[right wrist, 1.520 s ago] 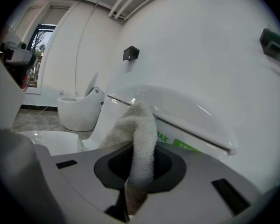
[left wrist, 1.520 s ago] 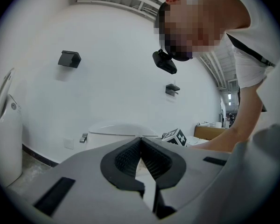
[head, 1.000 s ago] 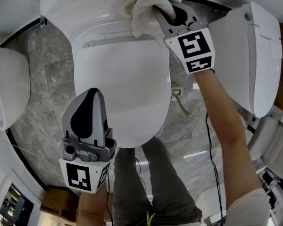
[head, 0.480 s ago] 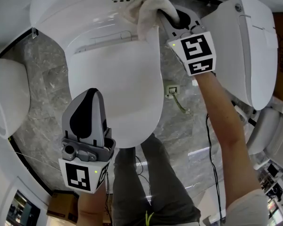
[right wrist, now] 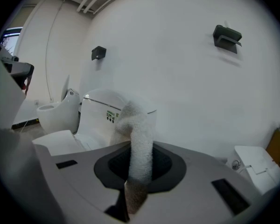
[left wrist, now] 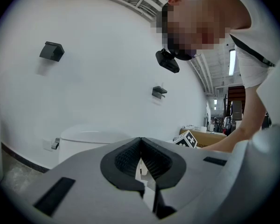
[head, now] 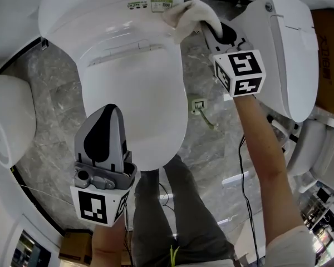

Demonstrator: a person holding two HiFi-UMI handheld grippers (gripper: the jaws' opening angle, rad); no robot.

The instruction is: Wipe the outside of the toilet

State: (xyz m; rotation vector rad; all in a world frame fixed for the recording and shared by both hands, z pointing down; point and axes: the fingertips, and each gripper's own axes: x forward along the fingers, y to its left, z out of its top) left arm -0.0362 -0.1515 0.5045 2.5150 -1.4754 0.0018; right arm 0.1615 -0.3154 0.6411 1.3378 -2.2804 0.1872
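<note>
Small stickers (head: 150,5) on the toilet (head: 133,93) tank carry green print, too small to read; no other text legible.

Tight on the right: the right gripper (head: 207,22), clamped on the cloth (head: 186,14), sits in the narrow gap between the toilet (head: 133,88) and the neighbouring toilet (head: 284,54), which is just beside it. A cable (head: 209,121) lies on the floor (head: 211,149) in that gap. Left flank roomier: a broad floor strip before the third toilet (head: 5,121). Left gripper (head: 107,110) hangs over the lid's front, jaws together. Wall (right wrist: 186,69) directly behind the toilet.
</note>
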